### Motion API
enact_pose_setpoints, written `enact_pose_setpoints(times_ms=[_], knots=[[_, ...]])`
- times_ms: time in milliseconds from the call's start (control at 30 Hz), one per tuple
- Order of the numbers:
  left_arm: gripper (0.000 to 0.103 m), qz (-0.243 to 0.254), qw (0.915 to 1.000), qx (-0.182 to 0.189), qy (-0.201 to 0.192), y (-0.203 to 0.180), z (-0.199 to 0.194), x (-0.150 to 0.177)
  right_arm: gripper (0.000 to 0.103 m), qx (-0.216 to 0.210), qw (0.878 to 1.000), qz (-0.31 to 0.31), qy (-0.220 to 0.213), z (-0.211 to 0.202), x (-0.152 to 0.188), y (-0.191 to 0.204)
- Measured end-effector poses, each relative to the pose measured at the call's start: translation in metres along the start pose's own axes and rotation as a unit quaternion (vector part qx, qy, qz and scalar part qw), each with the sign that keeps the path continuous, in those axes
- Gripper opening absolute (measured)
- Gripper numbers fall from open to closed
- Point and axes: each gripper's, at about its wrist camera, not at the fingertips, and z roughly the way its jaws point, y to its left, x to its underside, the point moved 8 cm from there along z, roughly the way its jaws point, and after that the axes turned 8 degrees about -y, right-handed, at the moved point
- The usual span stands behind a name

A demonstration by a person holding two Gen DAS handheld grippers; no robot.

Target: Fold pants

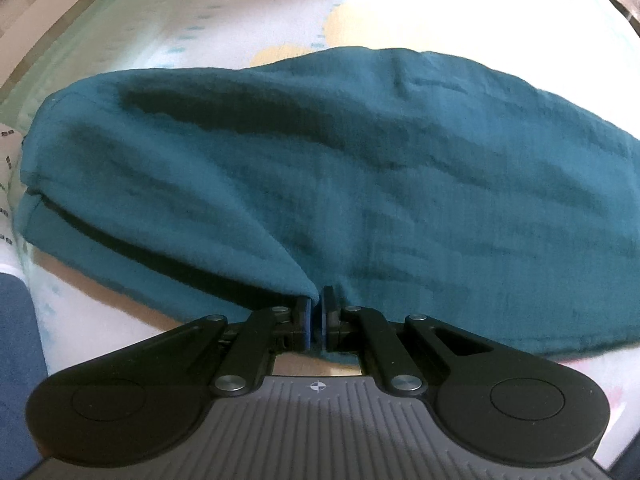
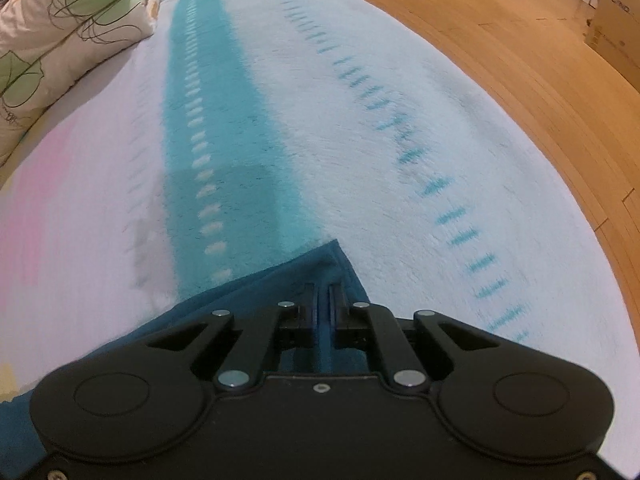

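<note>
Both claws are clenching the pants (image 1: 360, 168): left claw (image 1: 319, 304) pinching an edge, right claw (image 2: 323, 300) gripping a corner, readying a fold.

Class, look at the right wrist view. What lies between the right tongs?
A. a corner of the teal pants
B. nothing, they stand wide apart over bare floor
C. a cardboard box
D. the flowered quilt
A: the right tongs are closed on a pointed corner of the teal pants, which lies on the striped blanket; the quilt and box sit far off at the edges.
</note>
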Motion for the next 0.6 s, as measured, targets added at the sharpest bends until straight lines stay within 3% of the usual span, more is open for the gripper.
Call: enact_pose_setpoints(times_ms=[33, 100, 167, 367, 600], knots=[[0.005, 0.004, 1.0, -0.001, -0.001, 0.0, -0.002, 0.003, 0.023, 0.002, 1.0, 0.006, -0.004, -0.003, 0.0, -0.001], [0.006, 0.005, 1.0, -0.002, -0.002, -0.002, -0.005, 0.006, 0.028, 0.005, 1.0, 0.02, -0.006, -0.013, -0.002, -0.003], [0.006, 0.002, 1.0, 0.0, 0.003, -0.001, -0.008, 0.009, 0.043, -0.007, 1.0, 0.03, -0.008, -0.024, -0.004, -0.003], [0.011, 0.02, 0.9998, 0.005, -0.008, 0.001, -0.027, 0.008, 0.043, -0.035, 0.999, 0.012, -0.012, -0.07, 0.005, -0.008], [0.011, 0.052, 0.998, 0.017, -0.033, -0.014, -0.056, -0.003, 0.043, -0.028, 0.999, -0.013, 0.014, -0.098, 0.044, -0.049]])
